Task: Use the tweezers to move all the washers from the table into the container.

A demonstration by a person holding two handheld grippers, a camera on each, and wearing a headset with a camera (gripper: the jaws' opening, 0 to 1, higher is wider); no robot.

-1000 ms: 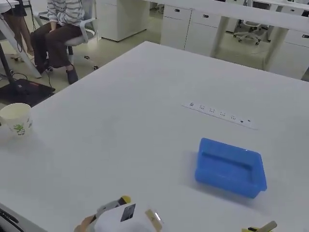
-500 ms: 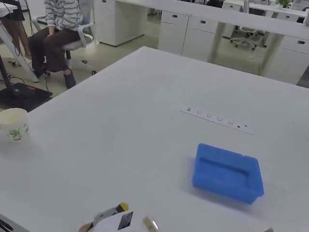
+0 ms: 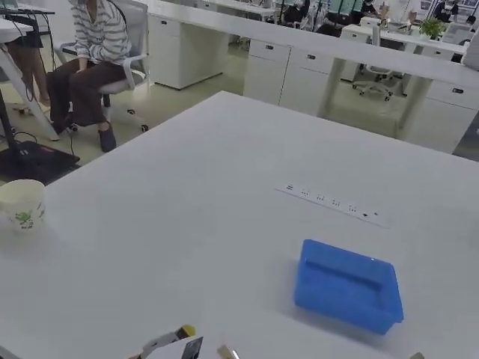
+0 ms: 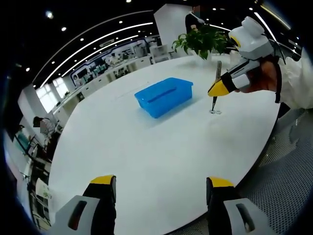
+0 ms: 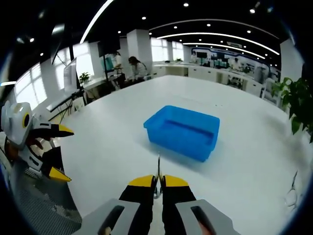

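The right gripper (image 5: 158, 182) has its yellow-tipped fingers pressed narrow on a pair of tweezers (image 5: 158, 166) — thin, grey and metallic. In the right gripper view their long axis runs straight out from between the fingers, with the tips aimed at the near long wall of the container (image 5: 183, 129). In the left gripper view the tweezers (image 4: 218, 71) stand close to upright under the right gripper (image 4: 218, 88), tips down at the tabletop (image 4: 146, 147). There they are right at some small pale washers (image 4: 215, 112), which are too small to count.

The container is a rectangular open tub of smooth blue plastic with a raised rim. It sits flat on the matte white tabletop, near the tweezers' tips but apart from them.

The left gripper (image 4: 161, 188) has its fingers spread wide around nothing, low over the near edge of the tabletop — the right gripper view shows the same wide gap between its yellow tips.
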